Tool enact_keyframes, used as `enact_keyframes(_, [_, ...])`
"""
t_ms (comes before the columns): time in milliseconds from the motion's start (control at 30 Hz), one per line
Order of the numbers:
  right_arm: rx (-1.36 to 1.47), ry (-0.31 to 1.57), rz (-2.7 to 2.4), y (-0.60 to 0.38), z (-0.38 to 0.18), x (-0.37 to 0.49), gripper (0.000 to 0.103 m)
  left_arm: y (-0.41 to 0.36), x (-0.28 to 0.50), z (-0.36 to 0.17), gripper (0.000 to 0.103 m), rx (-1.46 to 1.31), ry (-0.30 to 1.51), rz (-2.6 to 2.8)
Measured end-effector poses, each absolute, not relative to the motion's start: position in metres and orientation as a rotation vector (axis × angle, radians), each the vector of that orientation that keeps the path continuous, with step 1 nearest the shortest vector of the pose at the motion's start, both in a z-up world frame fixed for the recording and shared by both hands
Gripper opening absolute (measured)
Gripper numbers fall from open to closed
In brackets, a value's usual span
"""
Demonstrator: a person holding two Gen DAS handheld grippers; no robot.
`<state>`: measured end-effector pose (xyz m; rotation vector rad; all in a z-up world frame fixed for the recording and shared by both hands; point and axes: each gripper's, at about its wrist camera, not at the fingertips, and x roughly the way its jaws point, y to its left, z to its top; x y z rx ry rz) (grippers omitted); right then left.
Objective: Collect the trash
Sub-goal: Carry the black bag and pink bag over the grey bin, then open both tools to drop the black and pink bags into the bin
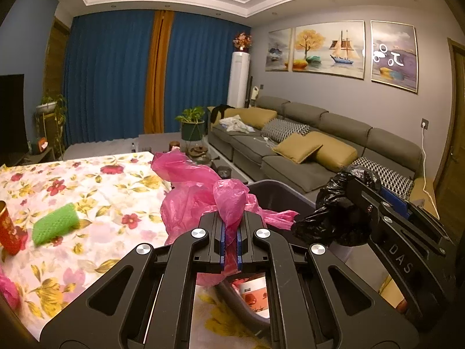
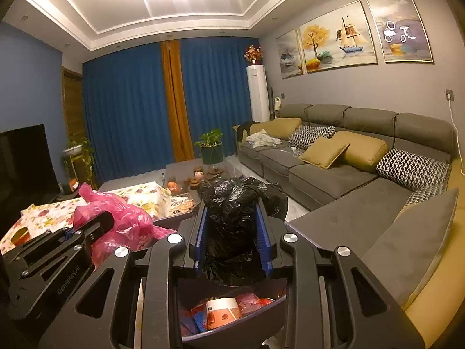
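Two bags held above the grey bin (image 2: 232, 317): left gripper (image 1: 231, 240) pinched nearly closed on the pink bag (image 1: 200, 192), right gripper (image 2: 234, 234) part-open, clamping the bunched black bag (image 2: 235, 203). Risk: thin film slipping free, or landing outside the rim.

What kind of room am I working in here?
A home living room, most likely: a long grey sofa with cushions, blue curtains across the far wall, framed paintings above the sofa, and a dark TV screen opposite.
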<state>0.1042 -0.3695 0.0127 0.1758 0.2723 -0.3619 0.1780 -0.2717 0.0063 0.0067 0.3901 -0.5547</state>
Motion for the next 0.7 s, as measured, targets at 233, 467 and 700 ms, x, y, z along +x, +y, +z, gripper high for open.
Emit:
enact_keyframes(233, [0.184, 0.275, -0.361, -0.376, 0.009, 0.112, 0.033, -0.28, 0.188, -0.002, 0.005, 0.019, 0.412, -0.563])
enact_keyframes(467, [0.195, 0.282, -0.352, -0.38, 0.006, 0.12, 0.033, -0.29, 0.198, -0.009, 0.005, 0.027, 0.445, -0.591])
enact_keyframes(700, [0.208, 0.28, -0.351, -0.384, 0.002, 0.125, 0.052, -0.292, 0.206, -0.02, 0.01, 0.03, 0.47, -0.611])
